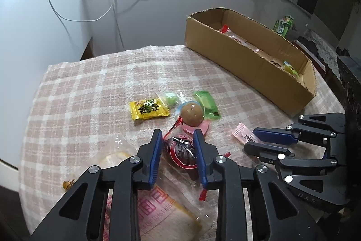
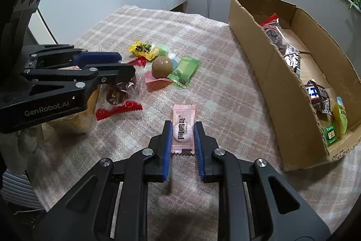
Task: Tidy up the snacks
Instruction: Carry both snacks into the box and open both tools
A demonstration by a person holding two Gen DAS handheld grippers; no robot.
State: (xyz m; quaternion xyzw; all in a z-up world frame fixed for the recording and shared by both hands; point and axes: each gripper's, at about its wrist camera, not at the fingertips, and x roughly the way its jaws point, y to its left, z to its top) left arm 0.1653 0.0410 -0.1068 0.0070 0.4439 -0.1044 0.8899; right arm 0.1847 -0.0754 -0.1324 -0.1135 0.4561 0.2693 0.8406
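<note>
Your left gripper sits low over the plaid tablecloth, its blue-padded fingers set on either side of a clear packet with red edges and a dark snack inside; whether the pads press it you cannot tell from here. Under it lies a larger clear bag with pink print. Just ahead you have a yellow packet, a pale green candy, a round brown ball and a green wrapper bunched together. To your right, the right gripper reaches in beside a pink sachet. Beyond stands the cardboard box holding snacks.
</note>
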